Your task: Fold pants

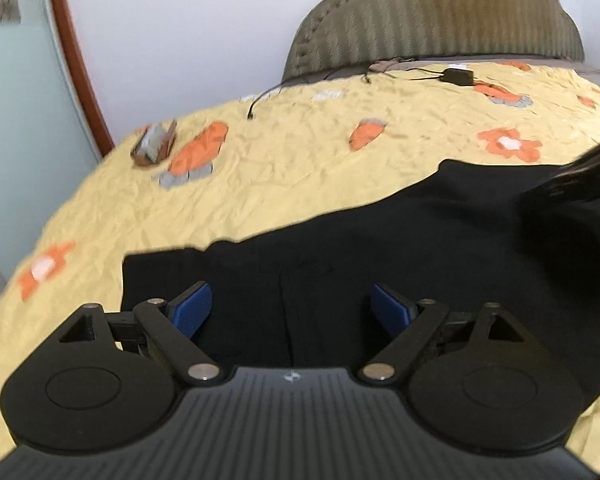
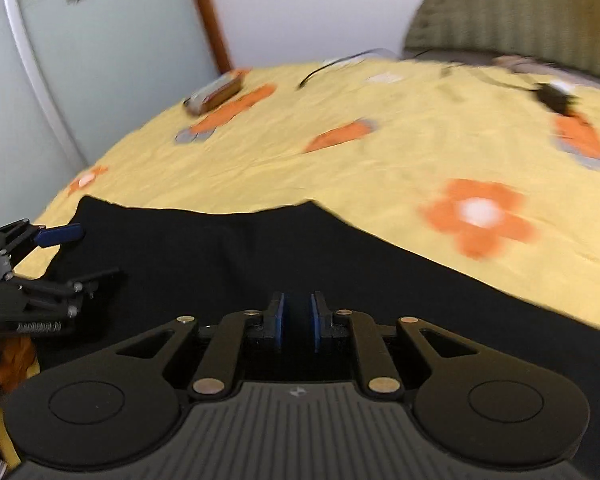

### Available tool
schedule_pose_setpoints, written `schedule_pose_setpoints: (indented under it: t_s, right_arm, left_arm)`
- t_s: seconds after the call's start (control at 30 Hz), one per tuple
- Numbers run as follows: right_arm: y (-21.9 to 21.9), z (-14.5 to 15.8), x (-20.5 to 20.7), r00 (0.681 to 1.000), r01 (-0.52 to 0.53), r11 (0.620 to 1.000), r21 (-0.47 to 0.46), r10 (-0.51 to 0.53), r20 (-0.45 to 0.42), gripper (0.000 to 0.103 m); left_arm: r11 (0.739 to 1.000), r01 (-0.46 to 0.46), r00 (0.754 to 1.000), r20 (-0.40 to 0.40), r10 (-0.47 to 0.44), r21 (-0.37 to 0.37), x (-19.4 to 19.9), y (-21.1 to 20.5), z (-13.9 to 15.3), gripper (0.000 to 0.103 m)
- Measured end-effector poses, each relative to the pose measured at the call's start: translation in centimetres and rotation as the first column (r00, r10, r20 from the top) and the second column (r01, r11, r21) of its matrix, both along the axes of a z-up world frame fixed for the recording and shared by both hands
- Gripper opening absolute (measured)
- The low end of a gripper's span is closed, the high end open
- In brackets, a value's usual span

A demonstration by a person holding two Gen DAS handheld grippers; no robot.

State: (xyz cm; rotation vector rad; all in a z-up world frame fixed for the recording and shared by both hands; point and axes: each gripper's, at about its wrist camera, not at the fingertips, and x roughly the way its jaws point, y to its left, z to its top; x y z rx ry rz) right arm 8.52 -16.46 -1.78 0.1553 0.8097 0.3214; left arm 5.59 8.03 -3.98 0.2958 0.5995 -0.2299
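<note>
No legible writing on black pants.

Bed with wrinkled yellow flower-print sheet carries black pants spread flat near the front, a small brown box far left, and a black adapter with cable near the headboard.

Left gripper: black ribbed housing, two round discs either side, small pale logo at centre. Black linkage arms on silver pivot pins. Blue textured pads on the jaws. Right gripper: same build, triangular cut-outs in the outer arms, blue pads. A coil spring shows on the left unit's side.
</note>
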Motion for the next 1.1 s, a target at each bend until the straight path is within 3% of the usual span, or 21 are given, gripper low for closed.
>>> schedule_pose_setpoints:
  t_s: [0.07,0.17,0.27,0.33,0.4,0.5,0.6,0.7,0.77,0.83,0.9,0.97,1.03,1.1]
  right_arm:
    - [1.4,-1.2,3.4,0.999,-0.014,1.000,0.004,0.014,-0.046,0.012]
    - [1.4,-1.6,7.4,0.999,0.031,0.997,0.076,-0.028,-0.047,0.013]
    - [0.5,-0.5,8.5,0.997,0.062,0.993,0.103,-0.057,-0.050,0.013]
    - [-1.0,0.8,6.9,0.996,0.089,0.986,0.140,-0.091,0.011,0.013]
    - [-2.5,1.3,5.0,0.994,0.104,0.984,0.147,-0.107,0.016,0.013]
    - [-1.6,-0.2,3.6,0.998,0.033,0.998,0.057,-0.030,-0.049,0.014]
    - [-0.6,-1.6,3.3,0.998,0.055,0.998,-0.021,-0.056,-0.029,0.013]
    - [-1.5,-0.7,1.8,0.991,0.126,0.992,0.026,-0.125,-0.038,0.015]
    - [-1.2,0.4,-1.2,0.999,0.035,0.998,0.049,-0.035,-0.016,0.016]
    - [-0.3,0.9,-4.8,0.999,-0.051,0.999,-0.004,0.051,-0.002,0.016]
    - [0.1,0.5,-7.9,0.997,-0.079,0.993,-0.088,0.079,-0.004,0.016]
    - [0.0,-0.6,-10.3,0.996,-0.091,0.979,-0.184,0.087,-0.028,0.017]
    - [-0.4,-0.7,-12.4,0.997,-0.073,0.968,-0.242,0.078,0.009,0.022]
    - [-1.4,-0.1,-13.1,1.000,-0.010,0.979,-0.204,0.013,0.013,0.024]
  left_arm:
    - [1.000,-0.018,1.000,0.008,0.018,-0.003,-0.2,0.6,-0.1,0.086]
    - [1.000,-0.027,1.000,0.009,0.027,0.004,-0.5,0.9,-0.2,0.086]
    - [1.000,-0.023,0.999,0.025,0.023,0.017,-1.3,1.1,0.0,0.086]
    - [0.999,-0.032,0.999,0.039,0.032,0.012,-1.6,1.6,0.1,0.088]
    - [0.999,-0.044,0.999,0.024,0.045,-0.018,-1.7,2.7,0.1,0.089]
    - [0.997,-0.070,0.997,0.013,0.070,-0.037,-1.1,3.9,-0.2,0.095]
    - [0.992,-0.118,0.993,0.010,0.119,-0.033,-0.5,4.6,-0.3,0.095]
    - [0.992,-0.120,0.993,0.013,0.120,-0.040,-1.3,4.6,0.6,0.091]
    - [0.997,-0.072,0.997,0.036,0.072,-0.012,-2.6,4.0,1.0,0.092]
    - [0.999,-0.008,0.999,0.046,0.007,0.037,-3.4,3.3,0.6,0.093]
    - [0.995,-0.005,0.999,0.054,0.000,0.101,-3.3,3.0,-0.3,0.095]
    - [0.997,-0.020,0.998,0.058,0.016,0.078,-2.8,4.0,-0.4,0.095]
    - [0.994,-0.081,0.996,0.053,0.077,0.068,-2.1,5.2,-0.1,0.095]
    - [0.989,-0.136,0.990,0.051,0.134,0.053,-2.0,6.4,0.7,0.092]
